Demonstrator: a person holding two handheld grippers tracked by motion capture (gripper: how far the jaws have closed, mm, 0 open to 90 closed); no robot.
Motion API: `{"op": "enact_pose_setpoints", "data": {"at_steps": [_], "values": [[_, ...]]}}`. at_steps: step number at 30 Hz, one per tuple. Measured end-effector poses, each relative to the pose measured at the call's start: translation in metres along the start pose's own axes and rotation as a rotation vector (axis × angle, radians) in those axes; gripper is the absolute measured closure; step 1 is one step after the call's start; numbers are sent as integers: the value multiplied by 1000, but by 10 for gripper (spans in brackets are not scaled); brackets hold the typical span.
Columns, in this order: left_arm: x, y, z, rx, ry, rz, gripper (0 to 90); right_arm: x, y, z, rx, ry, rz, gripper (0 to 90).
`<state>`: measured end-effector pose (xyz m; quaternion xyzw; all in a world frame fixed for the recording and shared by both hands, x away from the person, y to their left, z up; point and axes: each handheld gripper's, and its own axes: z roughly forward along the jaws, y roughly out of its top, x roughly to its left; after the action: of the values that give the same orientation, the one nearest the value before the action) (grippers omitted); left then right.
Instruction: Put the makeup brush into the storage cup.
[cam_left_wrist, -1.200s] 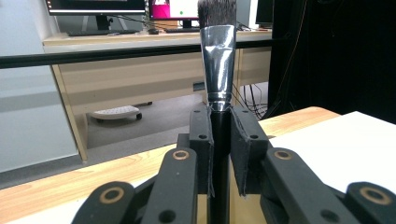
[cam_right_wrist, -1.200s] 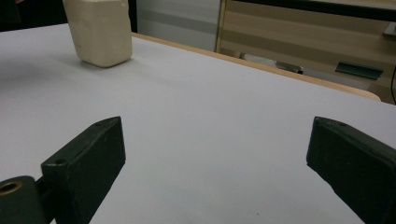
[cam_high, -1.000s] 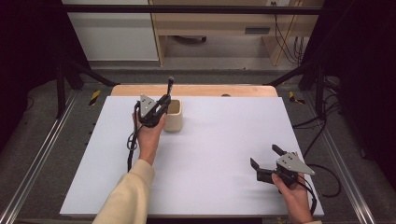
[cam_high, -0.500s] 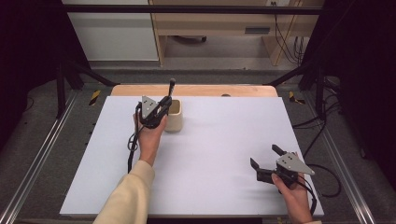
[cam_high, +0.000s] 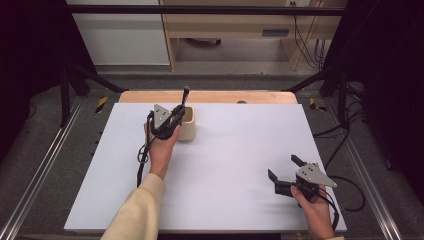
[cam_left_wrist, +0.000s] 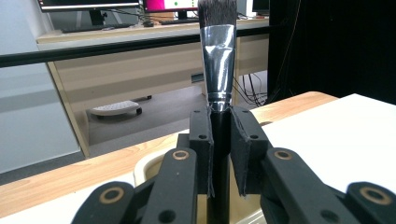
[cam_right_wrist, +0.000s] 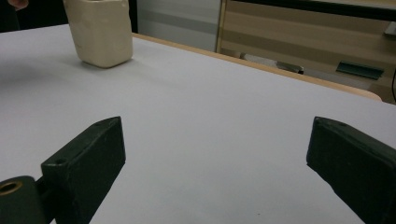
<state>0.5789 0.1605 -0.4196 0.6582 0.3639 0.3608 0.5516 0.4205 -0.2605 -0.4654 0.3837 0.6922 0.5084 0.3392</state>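
1. Your left gripper (cam_high: 172, 120) has its jaws closed on a paintbrush (cam_left_wrist: 218, 70), pinching the dark handle just below the shiny metal collar. The brush stands upright, bristles up, over the cream cup (cam_high: 187, 123) near the far edge of the desk (cam_high: 240, 150).
2. Expect the brush to be light and stiff, so it should not sag in the hold. The handle looks smooth and narrow, so it may twist or slide between the pads if you loosen even a little. Where you hold it now, on the handle beside the collar, seems the best place; the collar itself looks slicker, and the bristles are soft and would splay.
3. The cup looks like a small, thick-walled pot, probably light enough to tip or skid if the brush catches its rim. Lower straight down.
4. Your right gripper (cam_high: 284, 176) rests low at the near right of the desk, well apart from the cup, with its jaws spread wide and nothing between them.
5. You cannot see the lower end of the handle: the jaws hide it in the left gripper view, and the gripper covers it from above. So whether it already sits inside the cup is unclear. The bristle tips are cut off at the top edge, and what the cup holds cannot be made out.
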Motion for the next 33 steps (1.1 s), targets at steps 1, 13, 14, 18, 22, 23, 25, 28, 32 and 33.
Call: {"op": "enact_pose_setpoints", "data": {"at_steps": [1,13,14,18,22,23,25,28,32,33], "values": [[0,0,0,1,-1,-1,790,0,0,0,0,0,0,47],[1,6,-13,-27,12,2,704,0,0,0,-1,1,2,48],[1,7,-15,-29,8,3,702,0,0,0,-1,2,1,47],[-1,10,-21,-30,-2,11,684,0,0,1,-2,3,1,48],[-3,12,-29,-32,-20,20,668,0,1,1,-5,3,1,48],[-4,13,-30,-33,-24,20,657,0,1,1,-5,4,1,48],[-6,13,-34,-27,-39,22,633,0,0,1,-5,3,-1,47],[-12,13,-42,-22,-69,26,608,0,0,1,-2,3,0,48],[-20,11,-50,-11,-108,35,550,0,1,1,-3,2,3,48],[-22,11,-51,-10,-113,33,527,0,1,1,-5,1,-1,48]]}}
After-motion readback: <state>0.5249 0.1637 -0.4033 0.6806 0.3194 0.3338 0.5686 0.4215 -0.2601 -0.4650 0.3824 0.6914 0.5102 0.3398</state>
